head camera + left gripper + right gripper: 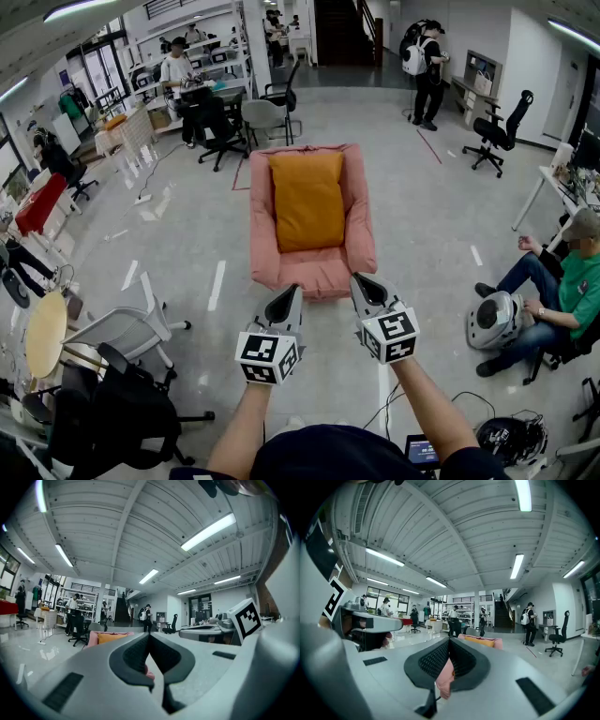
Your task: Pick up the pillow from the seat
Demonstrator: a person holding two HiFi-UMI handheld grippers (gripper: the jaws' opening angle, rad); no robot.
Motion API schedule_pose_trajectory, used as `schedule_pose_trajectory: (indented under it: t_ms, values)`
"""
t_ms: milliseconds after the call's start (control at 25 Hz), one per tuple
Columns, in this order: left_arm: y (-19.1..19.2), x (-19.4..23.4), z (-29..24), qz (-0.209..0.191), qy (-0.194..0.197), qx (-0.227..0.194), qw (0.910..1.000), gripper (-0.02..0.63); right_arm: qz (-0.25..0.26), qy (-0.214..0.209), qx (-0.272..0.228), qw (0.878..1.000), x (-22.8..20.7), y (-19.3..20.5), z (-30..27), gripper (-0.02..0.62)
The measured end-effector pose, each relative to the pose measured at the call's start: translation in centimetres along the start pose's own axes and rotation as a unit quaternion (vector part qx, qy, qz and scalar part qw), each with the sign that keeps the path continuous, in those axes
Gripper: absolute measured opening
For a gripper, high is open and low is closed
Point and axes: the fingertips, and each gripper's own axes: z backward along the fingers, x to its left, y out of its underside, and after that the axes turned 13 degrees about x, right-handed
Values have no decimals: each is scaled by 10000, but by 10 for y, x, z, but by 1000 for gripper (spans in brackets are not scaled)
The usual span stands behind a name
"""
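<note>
Pillow, orange and rectangular, rested in a pink armchair, between its two arms, with the front of the seat cushion showing bare below it. The armchair stood alone on the pale, glossy floor in the middle of an open office.

The left gripper and the right gripper were held side by side just short of the armchair's front edge, both pointing level toward it and touching neither it nor the pillow. In the left gripper view the dark pads met at their tips, pressed together with nothing between them. The right gripper view showed the same: jaws closed tip to tip and empty, with only the pink of the armchair visible beyond them through the gap below the tips. The person's bare forearms reached out behind the marker cubes.

A seated person in a green shirt was well off to the right, beside a round white device on the floor. Another person with a backpack stood far behind the armchair. Black office chairs and desks lined the far left side, and a round wooden table stood at the near left.
</note>
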Motion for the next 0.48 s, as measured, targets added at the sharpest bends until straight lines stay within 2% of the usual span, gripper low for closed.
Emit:
schedule_pose_trajectory:
  t_ms: [480]
  values:
    - [-1,-15,-14,74,-27,83,9999,3,-145,-43,-33,9999,-20,3,7,11]
